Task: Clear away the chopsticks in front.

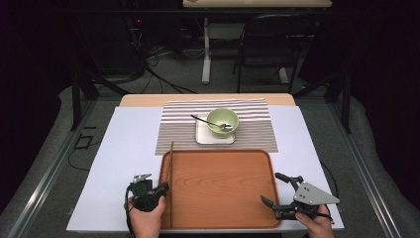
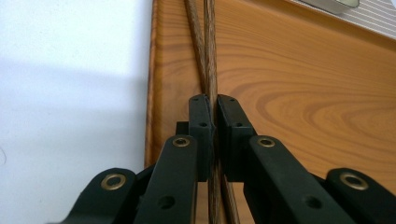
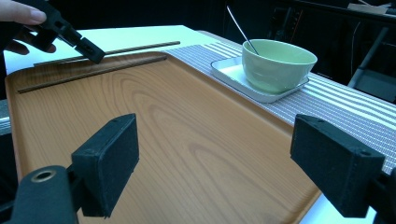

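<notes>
left gripper (image 1: 159,190), lower left of the high view, pinches the chopsticks (image 2: 208,65) along the wooden tray's (image 1: 218,186) left rim. right gripper (image 1: 279,191), lower right, gapes empty. judged risk: one stick, crossing its mate, could roll free.

A green bowl (image 1: 223,122) stands on a small white square plate (image 1: 203,136), and a metal spoon (image 1: 210,122) rests in the bowl with its handle slanting out over the rim to the left. The plate lies on a striped placemat (image 1: 252,124) at the far middle of the counter (image 1: 119,163), which is covered with a white sheet. Beyond the counter, on the grey floor, stand a dark chair (image 1: 267,44) and a white table leg (image 1: 206,49), with black cables (image 1: 158,74) trailing nearby.
</notes>
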